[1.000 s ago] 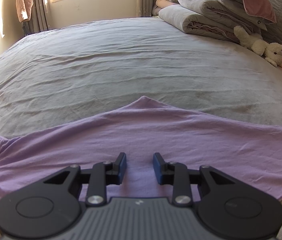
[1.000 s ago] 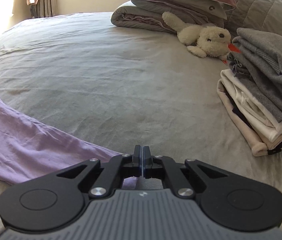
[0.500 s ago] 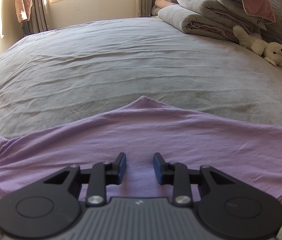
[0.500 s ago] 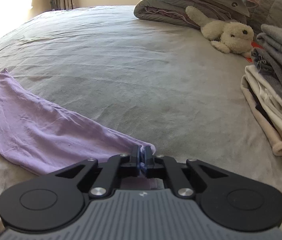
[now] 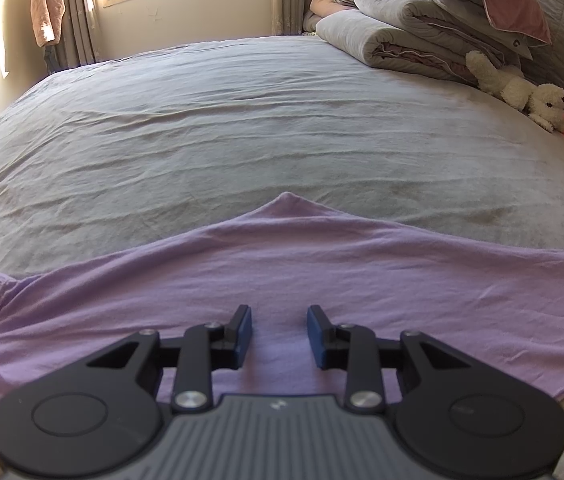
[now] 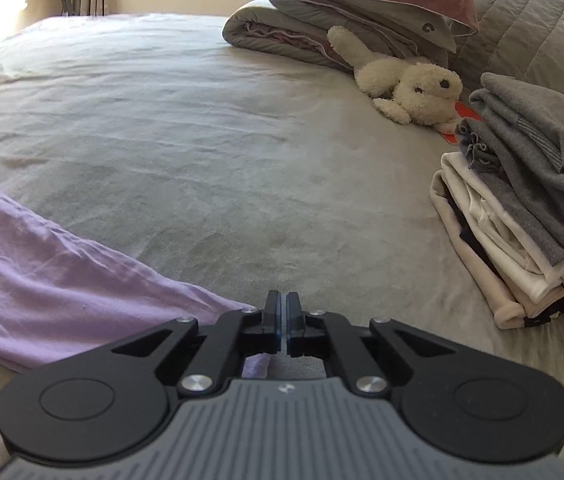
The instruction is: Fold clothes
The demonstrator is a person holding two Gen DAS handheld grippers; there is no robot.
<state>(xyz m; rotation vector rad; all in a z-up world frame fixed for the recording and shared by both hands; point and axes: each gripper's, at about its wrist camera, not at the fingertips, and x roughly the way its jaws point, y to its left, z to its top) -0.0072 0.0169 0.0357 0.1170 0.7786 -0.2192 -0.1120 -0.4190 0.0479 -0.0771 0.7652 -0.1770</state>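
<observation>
Shirt (image 5: 282, 280), lilac, is spread flat across the near part of the bed (image 5: 242, 128), directly under and ahead of the left tongs (image 5: 280, 336). The left tongs are held wide apart above the cloth, with nothing gripped between them. In the right wrist view the shirt (image 6: 42, 280) is seen left of the right tongs (image 6: 282, 320), narrowing to a point at their base. The right tongs are closed to a thin slit; whether cloth is pinched between them cannot be told. A stack (image 6: 521, 216) of folded clothes is seen to the right of the right tongs, and a plush dog (image 6: 409, 88) and rolled quilts (image 6: 321, 28) are seen farther ahead.
</observation>
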